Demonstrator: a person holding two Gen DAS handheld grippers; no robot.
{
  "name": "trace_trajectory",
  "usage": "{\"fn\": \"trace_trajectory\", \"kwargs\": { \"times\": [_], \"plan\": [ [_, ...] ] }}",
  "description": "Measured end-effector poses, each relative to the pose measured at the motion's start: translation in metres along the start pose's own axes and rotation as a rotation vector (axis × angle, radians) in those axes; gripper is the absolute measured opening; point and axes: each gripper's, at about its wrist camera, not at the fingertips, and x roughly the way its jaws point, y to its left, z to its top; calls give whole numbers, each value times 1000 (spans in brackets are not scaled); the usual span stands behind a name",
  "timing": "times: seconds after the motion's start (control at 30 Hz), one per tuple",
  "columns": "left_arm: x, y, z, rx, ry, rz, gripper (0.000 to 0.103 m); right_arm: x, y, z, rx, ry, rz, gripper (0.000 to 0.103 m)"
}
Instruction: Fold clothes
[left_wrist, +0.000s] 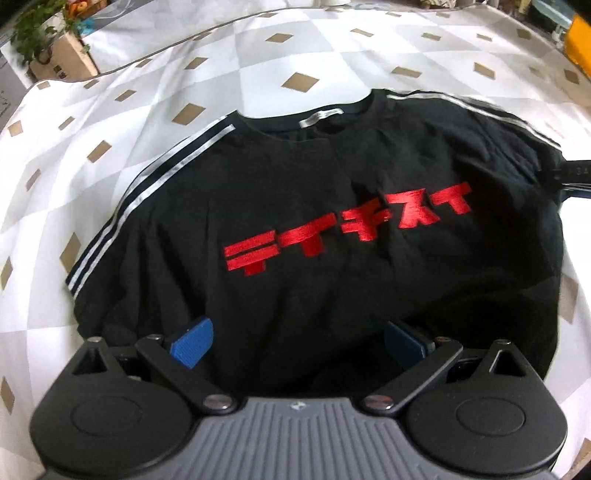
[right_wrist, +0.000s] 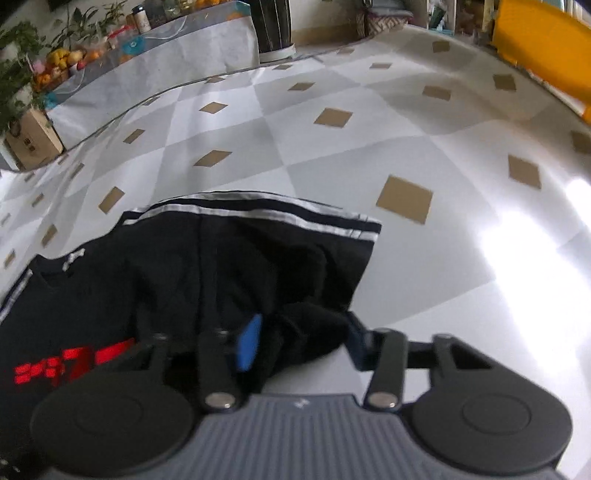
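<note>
**Jaws gathering the shirt's lower edge**

Jaws first: your left gripper (left_wrist: 297, 345) is hanging spread over the hem, gripping nothing; your right gripper (right_wrist: 303, 343) is pinching a bunched fold of cloth. On the checked table (left_wrist: 155, 96), the black T-shirt (left_wrist: 332, 206) is lying face up, red lettering (left_wrist: 347, 229) showing. Next, I'd judge, you are needing a left-side pinch before lifting.

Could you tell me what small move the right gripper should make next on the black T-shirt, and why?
Probably close fully, then lift. The right gripper straddles a bunched fold by the black T-shirt's striped sleeve, though a firm pinch is unclear. The left gripper hangs open over the hem.
</note>
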Motion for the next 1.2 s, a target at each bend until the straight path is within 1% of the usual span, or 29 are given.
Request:
{"fn": "trace_trajectory", "kwargs": {
  "times": [0.03, 0.13, 0.2, 0.3, 0.33, 0.37, 0.4, 0.43, 0.47, 0.53, 0.57, 0.6, 0.73, 0.77, 0.83, 1.0, 1.07, 1.2],
  "plan": [
    [1, 1, 0, -1, 3, 7, 100, 0, 1, 0, -6, -1, 0, 25],
    [4, 5, -2, -7, 13, 22, 100, -2, -2, 3, 17, -9, -19, 17],
    [5, 7, -3, -7, 19, 24, 100, -6, -2, 7, -13, -53, -92, 17],
    [8, 9, -7, 0, 30, 42, 100, -13, -7, 11, 11, -119, -158, 18],
    [9, 11, -8, 0, 35, 50, 100, -16, -9, 12, 25, -140, -174, 23],
    [11, 13, -9, -4, 38, 55, 100, -17, -10, 13, 41, -148, -171, 24],
    [11, 15, -10, -12, 40, 53, 100, -19, -11, 15, 56, -145, -162, 35],
    [11, 18, -11, -22, 39, 51, 100, -24, -10, 15, 59, -155, -156, 41],
    [10, 20, -12, -31, 38, 48, 100, -30, -9, 16, 63, -164, -150, 43],
    [6, 25, -15, -50, 30, 37, 100, -47, -5, 15, 38, -181, -137, 52],
    [1, 27, -17, -51, 20, 29, 100, -56, -3, 13, 28, -182, -124, 53],
    [-4, 28, -19, -51, 10, 22, 100, -63, -3, 12, 36, -170, -87, 54],
    [-23, 24, -29, -34, -33, 19, 100, -91, 1, -15, 96, -69, 86, 56],
    [-26, 23, -32, -37, -38, 14, 100, -95, 6, -24, 83, -28, 114, 56],
    [-31, 21, -38, -47, -40, 2, 100, -103, 17, -43, 41, 26, 130, 56],
    [-51, 11, -56, -36, -70, -8, 100, -116, 42, -85, -87, 74, 149, 58],
    [-56, 6, -64, -44, -68, -28, 100, -113, 48, -97, -95, 111, 164, 59],
    [-63, -6, -81, -43, -57, -63, 100, -107, 56, -120, -113, 170, 155, 60]
  ]
}}
